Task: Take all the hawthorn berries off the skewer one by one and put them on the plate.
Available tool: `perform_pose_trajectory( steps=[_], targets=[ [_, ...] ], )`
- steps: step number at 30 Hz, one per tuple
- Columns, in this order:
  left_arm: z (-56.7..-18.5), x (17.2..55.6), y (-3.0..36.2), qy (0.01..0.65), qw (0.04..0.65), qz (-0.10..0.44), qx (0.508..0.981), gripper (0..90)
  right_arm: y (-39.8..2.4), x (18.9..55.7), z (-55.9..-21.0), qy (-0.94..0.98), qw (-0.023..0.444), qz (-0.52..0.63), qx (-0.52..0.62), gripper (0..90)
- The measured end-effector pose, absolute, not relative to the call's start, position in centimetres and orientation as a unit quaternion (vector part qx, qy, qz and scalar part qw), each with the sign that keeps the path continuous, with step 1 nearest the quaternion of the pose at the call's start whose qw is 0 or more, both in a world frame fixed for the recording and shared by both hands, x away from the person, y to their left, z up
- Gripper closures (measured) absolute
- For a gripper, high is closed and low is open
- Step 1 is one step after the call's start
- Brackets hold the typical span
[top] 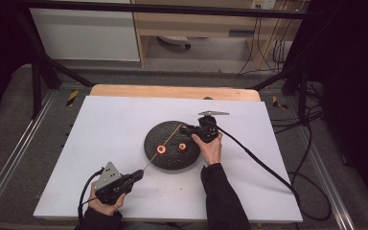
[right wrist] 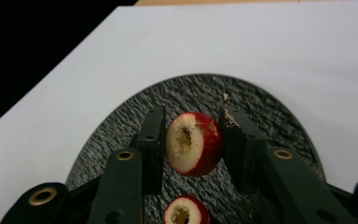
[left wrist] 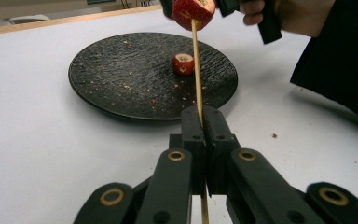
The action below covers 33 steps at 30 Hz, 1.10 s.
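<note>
My left gripper [top: 140, 173] [left wrist: 204, 116] is shut on a thin wooden skewer [top: 172, 135] [left wrist: 196, 74] that slants up over the black plate [top: 172, 163] [left wrist: 121, 70] [right wrist: 191, 93]. My right gripper [top: 186, 128] [right wrist: 193, 140] is shut on a red cored fruit piece [right wrist: 193, 142] [left wrist: 193, 11], which meets the skewer's far end in the left gripper view. Another red piece [left wrist: 183, 64] [right wrist: 184, 212] lies on the plate. In the high view one red piece [top: 161, 149] sits on the skewer's line. A second piece [top: 182, 147] lies just right of it.
The plate rests mid-table on a white sheet [top: 115, 124] with a wooden edge [top: 172, 91] at the back. Crumbs dot the plate and sheet. The right gripper's cable [top: 258, 163] trails off to the right. Metal frame rails [top: 24, 139] flank the table.
</note>
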<state>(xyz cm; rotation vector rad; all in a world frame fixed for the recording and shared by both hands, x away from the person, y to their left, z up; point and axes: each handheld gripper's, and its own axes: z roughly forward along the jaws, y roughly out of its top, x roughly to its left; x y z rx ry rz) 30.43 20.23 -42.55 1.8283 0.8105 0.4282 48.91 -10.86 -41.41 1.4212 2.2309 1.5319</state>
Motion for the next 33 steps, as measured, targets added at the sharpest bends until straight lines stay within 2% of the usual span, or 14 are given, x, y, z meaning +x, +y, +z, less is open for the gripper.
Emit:
perform_pose_trajectory(
  steps=[8,19,28,33],
  targets=[
    [-42.6,30.5,20.2,0.34,0.521,0.178,0.763,88.2,-9.8,49.2,-44.1,0.744,0.039,0.473,0.471,63.4],
    [-42.7,30.6,20.1,0.338,0.516,0.178,0.767,88.2,-9.3,49.3,-45.3,0.753,0.043,0.456,0.473,62.3],
    [-42.7,30.5,20.1,0.338,0.518,0.178,0.766,88.2,-9.8,48.3,-43.3,0.751,0.057,0.473,0.457,49.6],
    [-42.6,30.5,20.1,0.337,0.518,0.179,0.765,88.2,-10.1,47.3,-41.8,0.752,0.061,0.485,0.442,34.9]
  ],
)
